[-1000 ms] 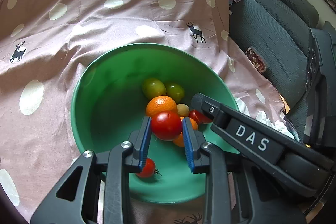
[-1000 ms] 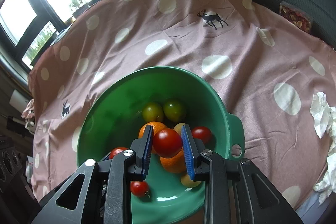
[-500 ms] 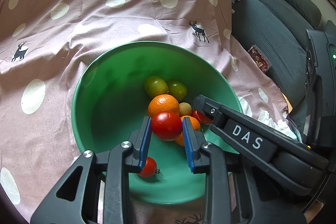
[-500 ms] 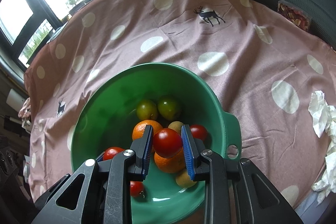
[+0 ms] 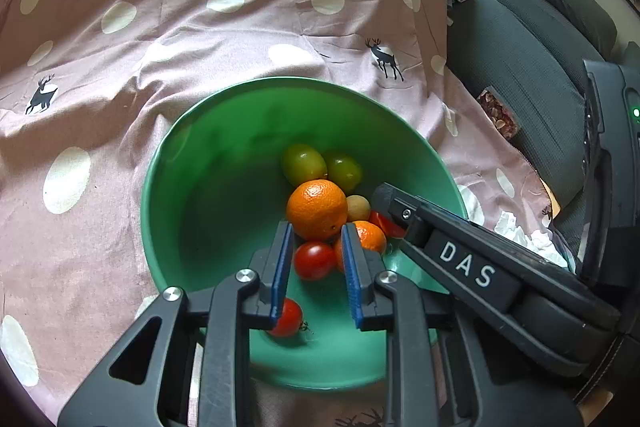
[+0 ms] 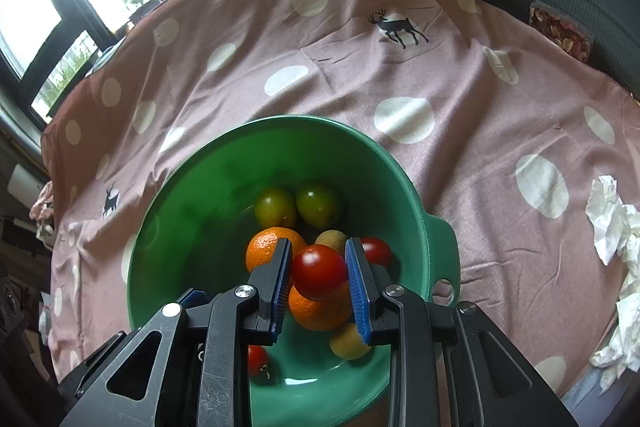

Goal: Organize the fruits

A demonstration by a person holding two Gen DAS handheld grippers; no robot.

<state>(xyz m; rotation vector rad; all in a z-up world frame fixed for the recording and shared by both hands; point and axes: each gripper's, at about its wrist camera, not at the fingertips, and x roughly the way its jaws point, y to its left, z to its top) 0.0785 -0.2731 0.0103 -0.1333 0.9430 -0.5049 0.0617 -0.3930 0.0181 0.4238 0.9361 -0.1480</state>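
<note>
Right gripper (image 6: 318, 277) clasping tomato (image 6: 319, 271), hiding orange (image 6: 320, 313) beneath

Lettering we read: "DAS", white capitals on black.
Carrier: right gripper (image 5: 404, 223) finger, reaching over the green bowl (image 5: 192, 187) rim.
Other text: we find none.

My left gripper (image 5: 316, 263) and right gripper (image 6: 318, 285) look alike: matte black plastic frames with triangular cut-outs, round silver screw heads at the joints, and ribbed blue pads (image 5: 280, 269) lining each finger. From the left view, my right gripper's side bears white "DAS" lettering.
</note>
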